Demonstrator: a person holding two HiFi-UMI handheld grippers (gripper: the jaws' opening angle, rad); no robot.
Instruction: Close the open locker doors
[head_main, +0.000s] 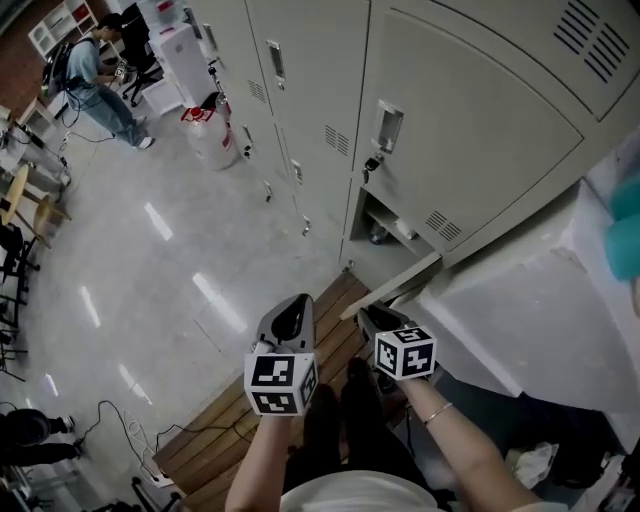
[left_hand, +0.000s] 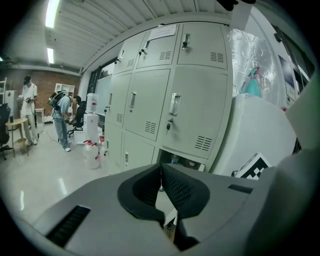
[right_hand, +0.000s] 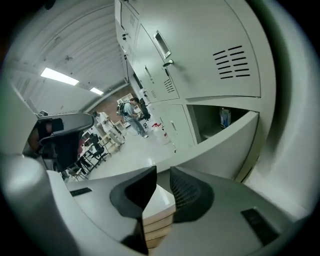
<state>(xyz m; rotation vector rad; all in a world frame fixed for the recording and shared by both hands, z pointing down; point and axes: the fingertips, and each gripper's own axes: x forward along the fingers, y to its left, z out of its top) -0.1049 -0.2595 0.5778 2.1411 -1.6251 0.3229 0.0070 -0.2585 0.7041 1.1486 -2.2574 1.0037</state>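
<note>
A wall of pale grey lockers (head_main: 450, 110) fills the top of the head view. One bottom locker (head_main: 385, 225) stands open, and its door (head_main: 395, 285) swings out towards me. My right gripper (head_main: 380, 320) is just below that door's edge. In the right gripper view the door (right_hand: 225, 145) curves across ahead of the right gripper (right_hand: 161, 172), whose jaws stand apart with nothing between them. A bottle (right_hand: 224, 117) stands inside the open compartment. My left gripper (head_main: 292, 315) is to the left of the door, and in its own view the left gripper (left_hand: 161, 167) is shut on nothing, its tips touching.
A white covered bulk (head_main: 520, 300) stands close on the right of the open locker. A wooden board (head_main: 250, 420) lies on the floor under me. White jugs (head_main: 210, 135) stand by the lockers further left. A person (head_main: 100, 75) stands far left, with stools and floor cables (head_main: 120, 430) nearby.
</note>
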